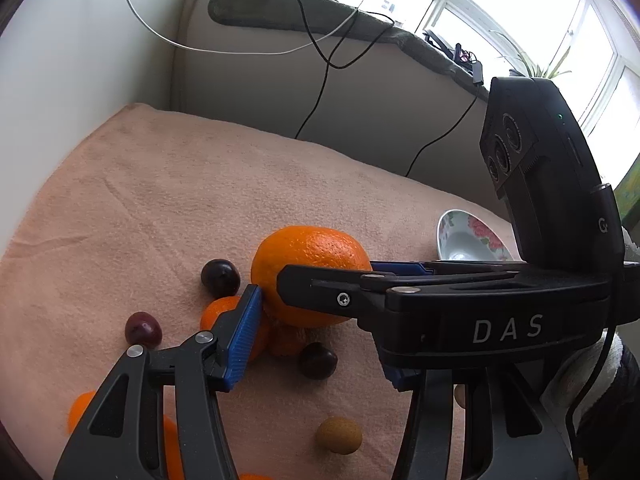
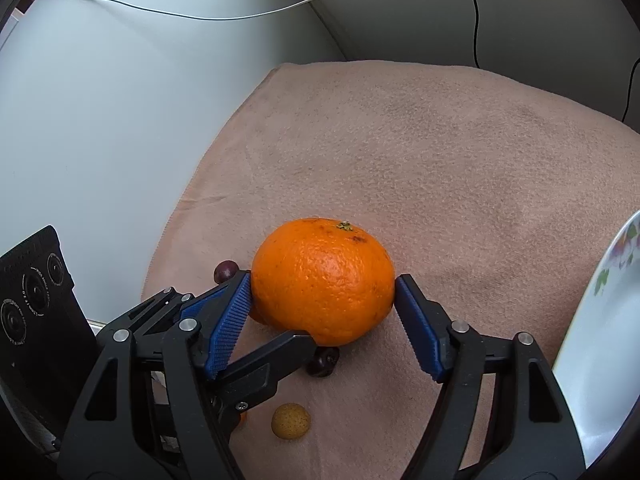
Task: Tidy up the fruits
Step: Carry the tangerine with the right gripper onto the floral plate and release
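A large orange (image 2: 324, 280) rests on the peach cloth (image 2: 440, 160) among smaller fruit. My right gripper (image 2: 324, 278) has a blue pad touching each side of the orange and is shut on it. In the left wrist view, the right gripper (image 1: 328, 272) reaches in from the right across the orange (image 1: 308, 252). My left gripper (image 1: 316, 320) is open just below the orange. Its left pad (image 1: 240, 336) lies over a small mandarin (image 1: 218, 314), and a dark cherry (image 1: 318, 360) sits in the gap. The right gripper's body hides its other finger.
Two more dark cherries (image 1: 220, 284) (image 1: 143, 329) lie left of the orange, and a brown round fruit (image 1: 339, 435) lies nearer. More orange fruit (image 1: 80, 404) sits at the lower left. A floral bowl (image 1: 468, 240) (image 2: 600, 340) stands to the right. Behind are a wall and hanging cables.
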A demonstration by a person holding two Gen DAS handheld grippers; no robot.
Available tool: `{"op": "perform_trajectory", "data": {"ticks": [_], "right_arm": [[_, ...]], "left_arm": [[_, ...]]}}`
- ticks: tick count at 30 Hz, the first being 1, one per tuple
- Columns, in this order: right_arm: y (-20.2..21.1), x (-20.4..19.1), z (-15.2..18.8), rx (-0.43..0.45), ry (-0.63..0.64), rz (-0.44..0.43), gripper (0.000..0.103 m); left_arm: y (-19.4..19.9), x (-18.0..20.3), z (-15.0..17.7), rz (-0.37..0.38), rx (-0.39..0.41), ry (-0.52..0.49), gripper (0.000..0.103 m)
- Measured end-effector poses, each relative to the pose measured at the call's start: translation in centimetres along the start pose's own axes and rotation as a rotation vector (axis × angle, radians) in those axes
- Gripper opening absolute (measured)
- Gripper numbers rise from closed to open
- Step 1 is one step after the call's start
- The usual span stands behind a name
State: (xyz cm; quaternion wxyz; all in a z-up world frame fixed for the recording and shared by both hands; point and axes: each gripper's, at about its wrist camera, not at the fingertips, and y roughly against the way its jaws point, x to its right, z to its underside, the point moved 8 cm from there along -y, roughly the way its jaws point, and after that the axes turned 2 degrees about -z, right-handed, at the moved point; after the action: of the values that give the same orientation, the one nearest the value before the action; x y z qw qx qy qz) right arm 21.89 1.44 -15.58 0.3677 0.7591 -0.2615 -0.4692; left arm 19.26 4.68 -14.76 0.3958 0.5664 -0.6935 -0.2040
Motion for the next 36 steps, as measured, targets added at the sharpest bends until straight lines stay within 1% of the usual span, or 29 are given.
{"op": "perform_trajectory", "data": {"ticks": [10, 13, 21, 29, 36], "right_arm": [[3.9, 1.0, 0.8, 0.069, 0.006, 0.021, 0.074], [5.1, 1.4, 1.0, 0.09, 0.003, 0.031, 0.074], [8.8, 3.0, 2.2, 0.158, -0.006, 0.085, 0.074], [12.9, 6.3, 4.3, 0.203, -0.053, 0.135, 0.074], [14.7, 9.3, 6.1, 0.215, -0.104, 0.16, 0.074]], "left_arm": [[0.7, 3.0, -0.1, 0.02, 0.027, -0.049, 0.051], [0.8, 4.0, -0.1, 0.036, 0.031, -0.057, 0.051], [0.9, 8.2, -0.1, 0.086, 0.042, -0.109, 0.051], [0.3, 13.0, 0.8, 0.152, 0.021, -0.173, 0.051], [-0.6, 16.4, 2.1, 0.192, -0.014, -0.219, 0.051]]}}
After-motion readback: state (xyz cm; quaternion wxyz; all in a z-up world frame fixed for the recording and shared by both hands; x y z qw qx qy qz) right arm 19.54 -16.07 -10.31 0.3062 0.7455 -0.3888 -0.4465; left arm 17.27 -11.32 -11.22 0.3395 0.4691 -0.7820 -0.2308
